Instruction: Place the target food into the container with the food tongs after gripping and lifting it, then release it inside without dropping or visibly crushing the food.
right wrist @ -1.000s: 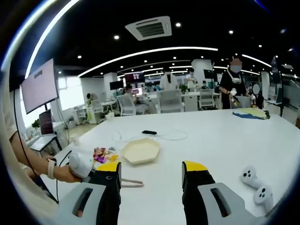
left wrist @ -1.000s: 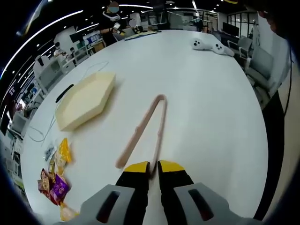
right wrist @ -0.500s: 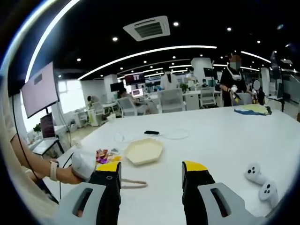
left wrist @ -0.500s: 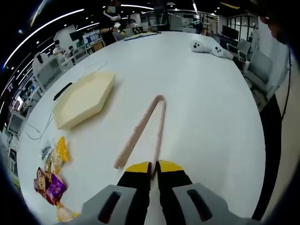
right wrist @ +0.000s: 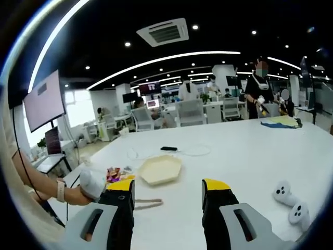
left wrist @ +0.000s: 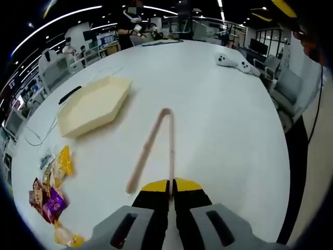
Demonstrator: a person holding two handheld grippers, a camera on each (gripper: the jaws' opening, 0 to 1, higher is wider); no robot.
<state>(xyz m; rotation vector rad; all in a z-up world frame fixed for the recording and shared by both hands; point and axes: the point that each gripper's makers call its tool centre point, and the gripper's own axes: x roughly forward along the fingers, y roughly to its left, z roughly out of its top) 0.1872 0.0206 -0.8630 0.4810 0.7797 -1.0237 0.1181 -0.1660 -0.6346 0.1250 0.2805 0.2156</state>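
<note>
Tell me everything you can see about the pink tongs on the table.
The food tongs are pale pink and look like smooth plastic or silicone: two slim arms joined at a rounded bend on the far end. They lie on the white table, arms spread in a narrow V. The left gripper is shut on the tip of one arm; the other arm's tip looks free. The hexagonal cream tray and snack packets lie apart from them.
</note>
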